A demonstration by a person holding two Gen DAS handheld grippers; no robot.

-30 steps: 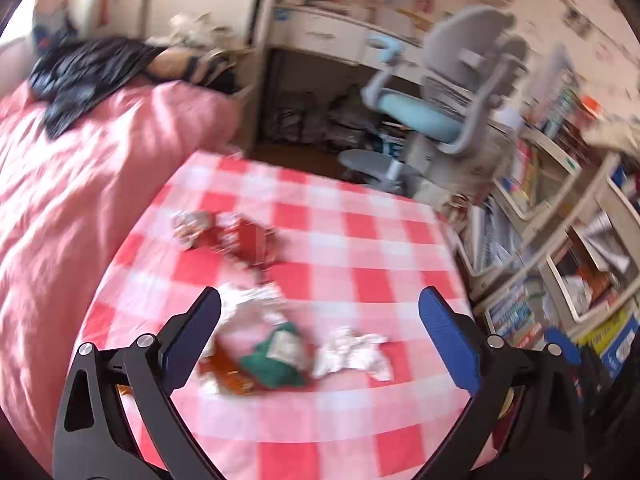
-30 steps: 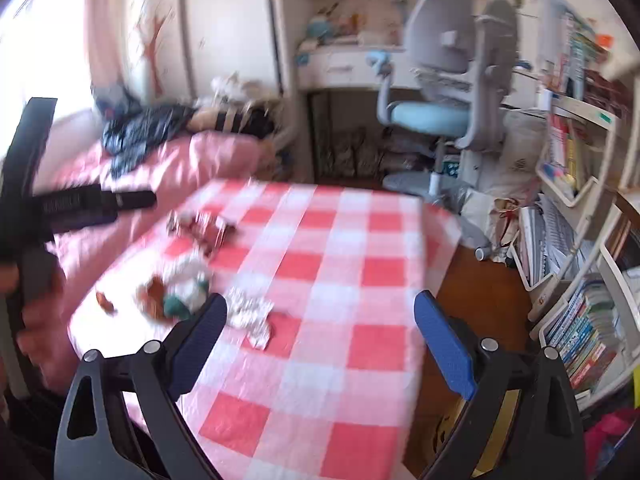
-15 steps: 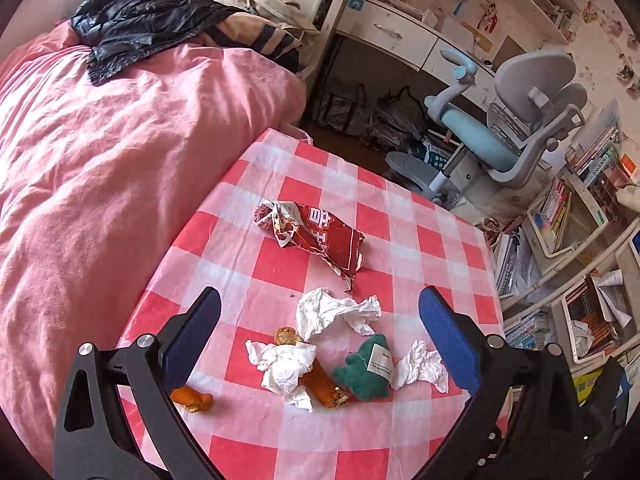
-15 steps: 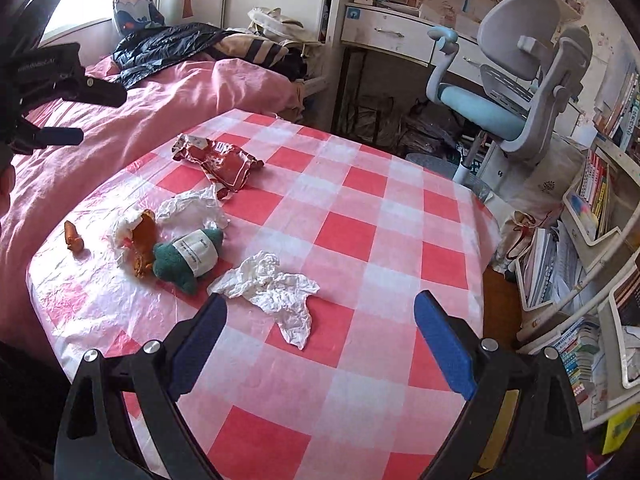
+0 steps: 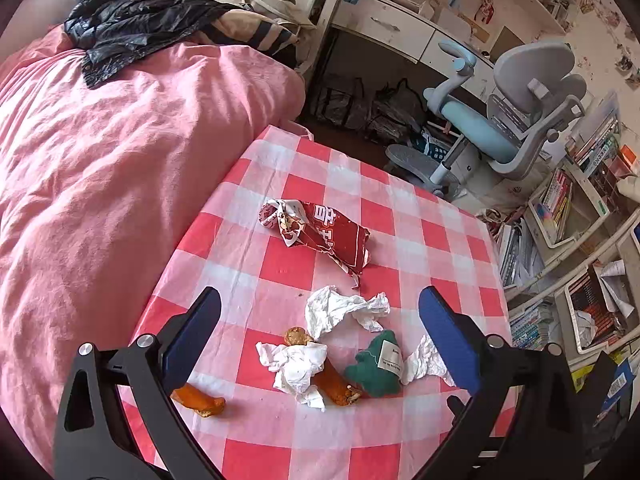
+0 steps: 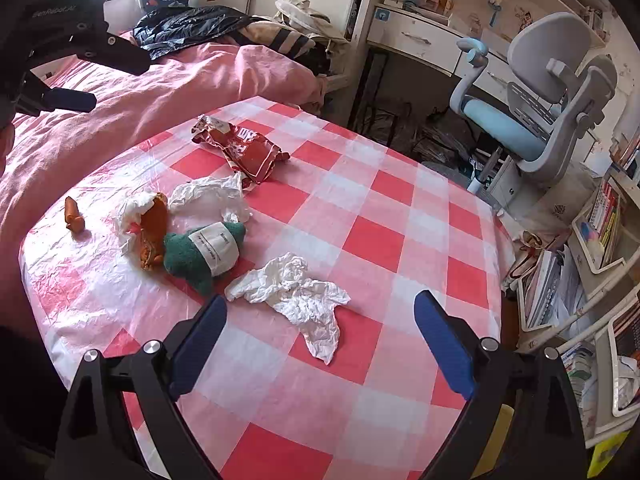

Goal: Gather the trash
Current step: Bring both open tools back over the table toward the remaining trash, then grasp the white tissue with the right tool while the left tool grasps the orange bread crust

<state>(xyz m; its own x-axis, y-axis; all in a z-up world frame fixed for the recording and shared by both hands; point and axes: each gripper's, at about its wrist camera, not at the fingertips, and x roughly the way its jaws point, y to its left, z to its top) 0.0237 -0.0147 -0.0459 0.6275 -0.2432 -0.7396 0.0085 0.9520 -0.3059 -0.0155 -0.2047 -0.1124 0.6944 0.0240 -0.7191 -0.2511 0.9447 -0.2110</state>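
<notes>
A cluttered bedroom holds a bed with a pink cover (image 5: 120, 152), a desk chair (image 5: 520, 120) and a table under a red-and-white checked cloth (image 6: 360, 240). The trash lies on that cloth: a torn red wrapper (image 5: 320, 232) toward the far side, then a crumpled white tissue (image 5: 340, 312), a second tissue (image 5: 296, 368) draped over an orange peel (image 5: 336, 386), a green wad with a white label (image 5: 378, 364) and a third tissue (image 6: 296, 296) nearest the right side. A small orange scrap (image 5: 198, 398) lies apart near the bed-side edge. The left gripper (image 5: 320, 332) hovers above the pile, jaws spread wide and empty. The right gripper (image 6: 320, 332) is likewise wide apart, holding nothing, with the third tissue between its fingers.
</notes>
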